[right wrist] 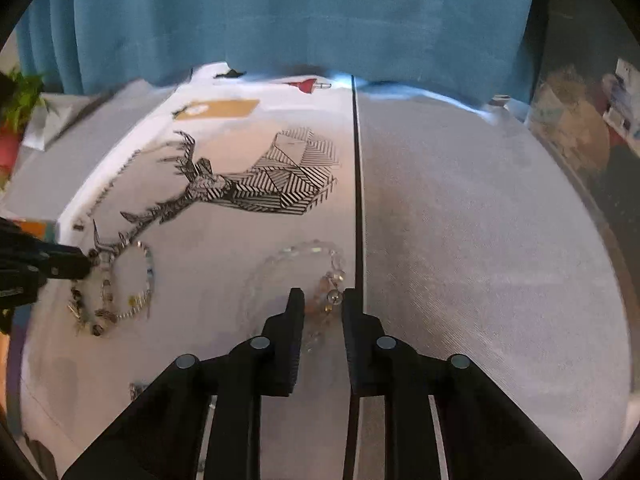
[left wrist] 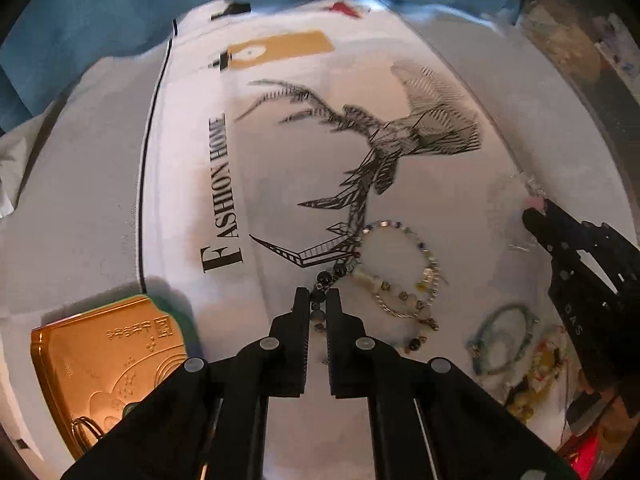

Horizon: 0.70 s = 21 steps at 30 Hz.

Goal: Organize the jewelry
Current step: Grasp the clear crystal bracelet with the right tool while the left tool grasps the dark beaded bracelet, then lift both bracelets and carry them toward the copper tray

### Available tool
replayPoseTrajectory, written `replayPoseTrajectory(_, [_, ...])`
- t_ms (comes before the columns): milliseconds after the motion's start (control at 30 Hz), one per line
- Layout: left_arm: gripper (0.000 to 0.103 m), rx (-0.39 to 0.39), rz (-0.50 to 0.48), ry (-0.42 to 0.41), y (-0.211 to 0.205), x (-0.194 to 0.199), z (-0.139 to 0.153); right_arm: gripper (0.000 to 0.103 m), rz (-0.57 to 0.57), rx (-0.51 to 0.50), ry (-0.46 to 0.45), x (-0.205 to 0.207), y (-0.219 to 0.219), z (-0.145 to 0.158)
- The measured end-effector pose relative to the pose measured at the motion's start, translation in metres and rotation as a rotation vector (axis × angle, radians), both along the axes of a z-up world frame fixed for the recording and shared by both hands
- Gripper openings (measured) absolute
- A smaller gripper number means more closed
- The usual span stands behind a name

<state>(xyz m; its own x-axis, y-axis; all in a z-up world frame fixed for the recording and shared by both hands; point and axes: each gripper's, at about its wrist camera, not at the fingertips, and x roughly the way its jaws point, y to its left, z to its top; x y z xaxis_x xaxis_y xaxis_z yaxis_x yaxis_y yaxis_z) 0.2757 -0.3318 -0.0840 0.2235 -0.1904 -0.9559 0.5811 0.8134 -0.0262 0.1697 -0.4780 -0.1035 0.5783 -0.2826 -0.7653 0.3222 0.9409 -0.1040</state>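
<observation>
My left gripper (left wrist: pixel 318 291) is nearly shut around the dark-bead end of a mixed bead bracelet (left wrist: pixel 404 276) that lies on the white printed cloth (left wrist: pixel 280 184). The same bracelet shows in the right wrist view (right wrist: pixel 120 288), with the left gripper's tip (right wrist: pixel 70 266) at its upper left. My right gripper (right wrist: pixel 322 300) is partly open around the bead cluster of a clear crystal bracelet (right wrist: pixel 316 256) on the cloth. The right gripper also shows at the right of the left wrist view (left wrist: pixel 540 216), touching the faint clear bracelet.
A gold tin lid (left wrist: pixel 104 364) lies at the near left. A teal bracelet (left wrist: pixel 502 338) and a yellow-and-white bead pile (left wrist: pixel 536 372) lie at the near right. A black stripe (right wrist: pixel 358 200) runs along the cloth. A blue curtain (right wrist: pixel 304 12) hangs behind the table.
</observation>
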Motion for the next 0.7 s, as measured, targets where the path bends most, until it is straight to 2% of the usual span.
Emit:
replayPoseTrajectory(200, [0.006,-0.085,0.012,-0.059,0.023,-0.009,0.052,0.019,-0.057,-0.014,-0.083,-0.027,-0.005,0.035])
replayPoseTrajectory(433, [0.006,-0.136,0.036,-0.157,0.056,-0.038,0.112,0.019,-0.064,-0.066,-0.152,-0.071,0.012,0.085])
replayPoseTrajectory(600, [0.006,-0.163,0.039,-0.192,0.093,-0.083,0.143,0.019,-0.037,-0.09,-0.205,-0.115,0.041,0.122])
replayPoseTrajectory(700, [0.006,-0.172,0.051,-0.197,0.116,-0.111,0.152,0.019,-0.008,-0.095,-0.232,-0.144,0.066,0.14])
